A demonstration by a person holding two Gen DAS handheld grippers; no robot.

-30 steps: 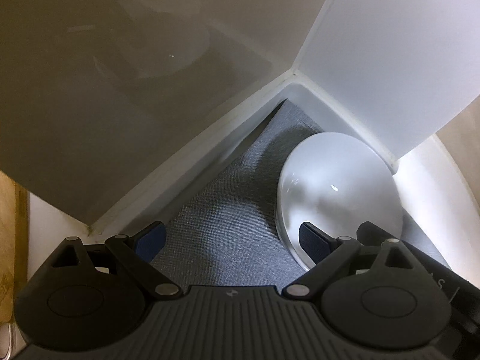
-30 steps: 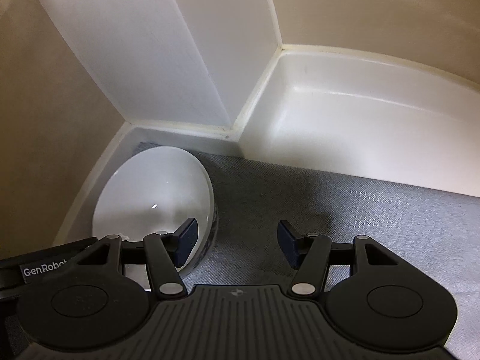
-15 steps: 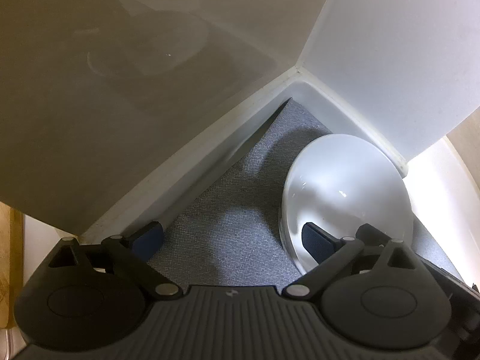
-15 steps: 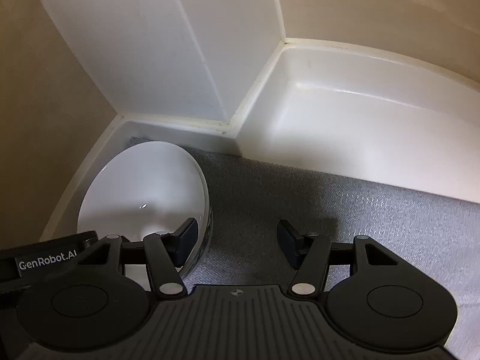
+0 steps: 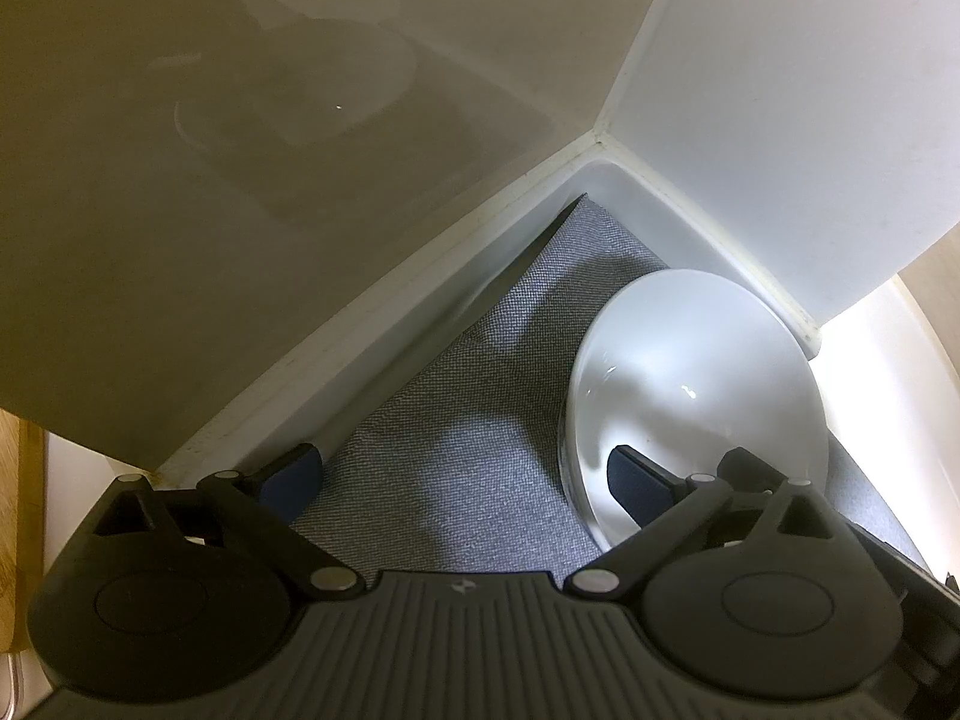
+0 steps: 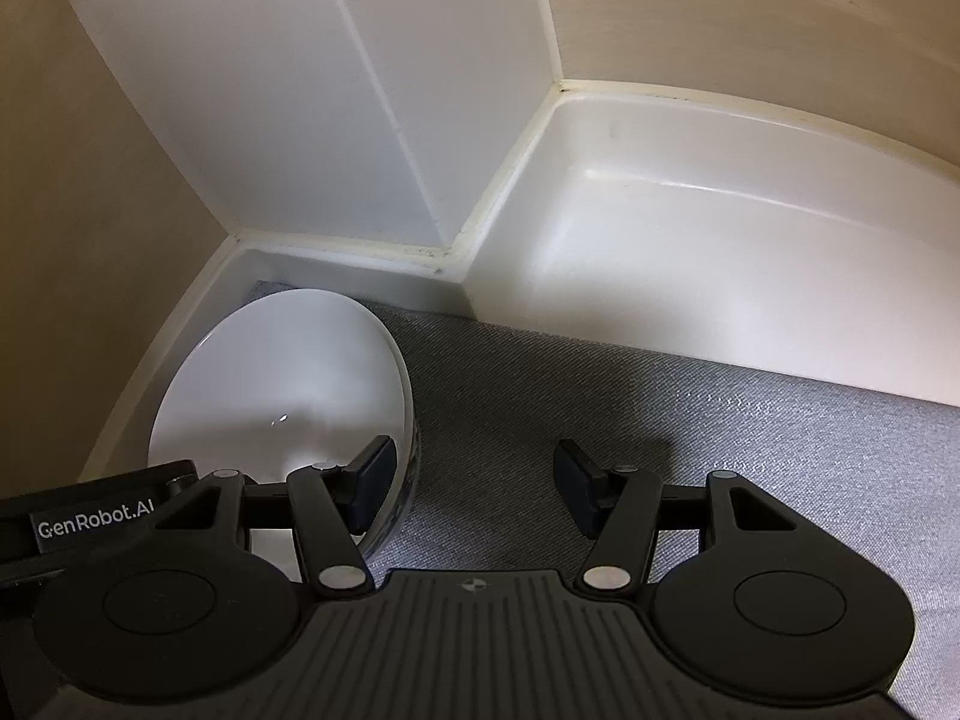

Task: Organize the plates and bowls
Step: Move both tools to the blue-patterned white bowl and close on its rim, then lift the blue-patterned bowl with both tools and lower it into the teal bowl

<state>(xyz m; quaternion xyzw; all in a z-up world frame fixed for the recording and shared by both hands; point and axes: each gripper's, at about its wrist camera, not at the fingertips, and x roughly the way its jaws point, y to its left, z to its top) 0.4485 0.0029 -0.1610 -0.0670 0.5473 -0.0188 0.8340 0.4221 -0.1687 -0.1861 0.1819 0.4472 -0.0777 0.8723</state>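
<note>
Your left gripper (image 5: 462,477) has its jaws spread wide with nothing between them, hanging low over the grey woven liner (image 5: 456,438) that covers the floor of a white cabinet compartment. The white bowl (image 5: 696,396) sits on that liner toward the back corner, close to the white divider panel (image 5: 780,108); seen from the left wrist it lies on the right side, and your right-hand finger pad (image 5: 636,474) overlaps the bowl's near rim in the picture — whether it touches the rim you cannot tell from this angle. The left-hand pad sits near the raised white lip at the compartment's edge. Your right gripper (image 6: 474,480) is likewise open, jaws apart and holding nothing, over the same liner (image 6: 660,408). From the right wrist the bowl (image 6: 282,372) appears at lower left, tucked into the corner where the beige side wall (image 6: 90,180) meets the divider (image 6: 300,90), and its inside looks bare apart from a small glint of light. The left pad (image 6: 372,483) of this gripper overlaps the bowl's rim in view, while the other pad stands over bare liner, well apart from the bowl. Part of the other gripper's body, marked "GenRobot.AI" — shows at the left edge of that view, just beside the bowl. Beyond the liner the glossy white cabinet floor (image 6: 690,252) curves up to the back wall.
</note>
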